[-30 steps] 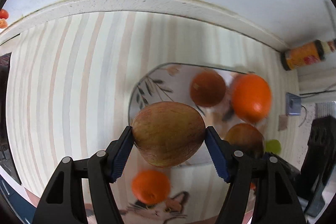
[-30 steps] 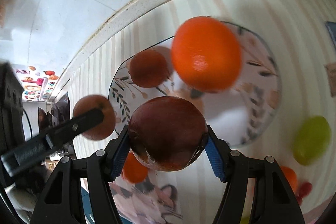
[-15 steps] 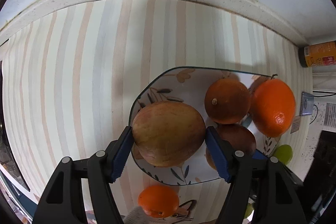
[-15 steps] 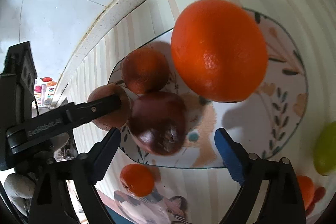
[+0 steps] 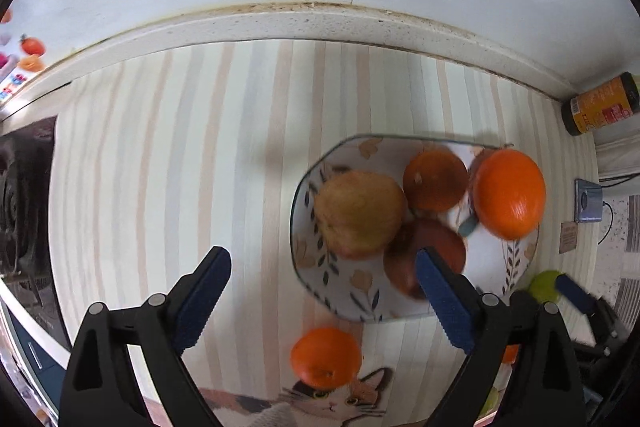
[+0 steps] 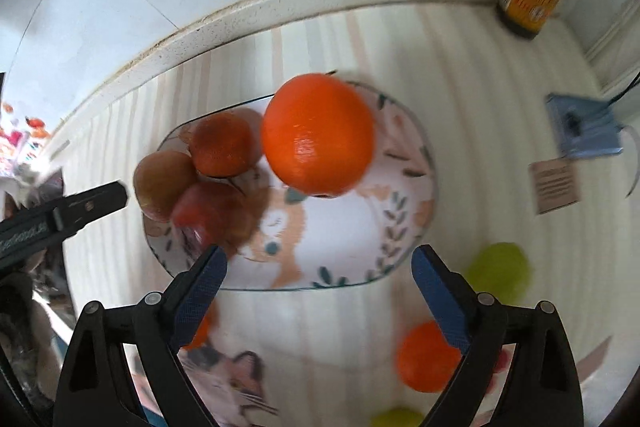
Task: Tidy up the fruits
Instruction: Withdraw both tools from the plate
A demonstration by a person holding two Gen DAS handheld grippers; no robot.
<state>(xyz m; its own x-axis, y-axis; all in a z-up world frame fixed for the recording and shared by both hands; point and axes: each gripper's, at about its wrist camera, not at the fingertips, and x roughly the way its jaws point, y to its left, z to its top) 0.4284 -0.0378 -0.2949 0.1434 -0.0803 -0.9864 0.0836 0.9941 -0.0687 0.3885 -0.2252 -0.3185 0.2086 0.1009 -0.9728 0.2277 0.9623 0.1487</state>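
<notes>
**A:** ok so where are we? Both sets of tongs have just been opening, and nothing sits between the jaws of either. The left tongs (image 5: 320,291) stand wide over the striped desk (image 5: 168,163), the right tongs (image 6: 318,283) just as wide over the near rim of the plate (image 6: 400,259). Looks to me like the drop-off step is finished: yellowish apple (image 5: 358,213) and red apple (image 6: 212,213) both lie on the plate, touching each other.

**B:** agreed, and both apples are ahead of the tongs now, not in them. Count on the plate: two apples, one big orange (image 6: 318,133), one darker small orange (image 6: 222,145) behind the apples. Four pieces.

**A:** and off the plate? I get a small orange (image 5: 326,357) on the desk just below the left tongs, by the cat print. In the right view another orange one (image 6: 428,357) by the right-hand finger and a green fruit (image 6: 498,273) just beyond it. There's a second greenish blob at the bottom edge, too blurry to call.

**B:** so at least three loose. Next move, I'd guess: each hand drops onto a loose fruit, jaws kept wide, squeezing gently since round stuff rolls. The plate's free space is on its right side.
</notes>
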